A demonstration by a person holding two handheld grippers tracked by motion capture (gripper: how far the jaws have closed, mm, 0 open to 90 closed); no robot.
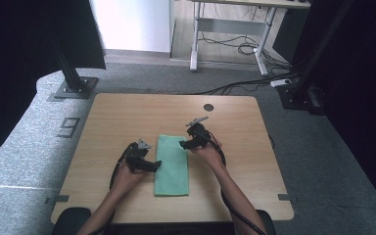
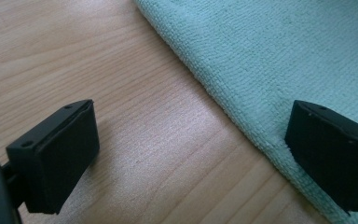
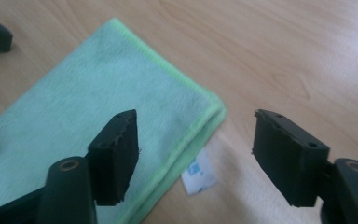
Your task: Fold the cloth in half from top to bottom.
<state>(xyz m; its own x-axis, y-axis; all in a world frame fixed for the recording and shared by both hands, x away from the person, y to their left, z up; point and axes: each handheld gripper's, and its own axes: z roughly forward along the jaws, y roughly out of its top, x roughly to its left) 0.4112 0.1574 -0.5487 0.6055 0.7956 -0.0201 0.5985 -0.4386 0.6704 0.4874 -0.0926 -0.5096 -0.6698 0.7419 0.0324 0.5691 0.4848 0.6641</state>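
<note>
A green cloth (image 1: 171, 166), folded into a long strip, lies flat on the wooden table (image 1: 127, 117). My left gripper (image 1: 157, 165) is at the strip's left edge, low over the table. In the left gripper view it (image 2: 191, 121) is open, one jaw over the cloth (image 2: 270, 56) and the other over bare wood. My right gripper (image 1: 182, 144) hovers at the cloth's far right corner. Its jaws (image 3: 196, 126) are open and straddle that corner of the cloth (image 3: 98, 93), holding nothing. A white label (image 3: 198, 173) sticks out from under the folded edge.
A dark round grommet (image 1: 208, 107) sits near the table's far edge. Black frame posts (image 1: 71, 73) stand on the carpet behind the table on both sides. A desk with cables (image 1: 235, 46) stands farther back.
</note>
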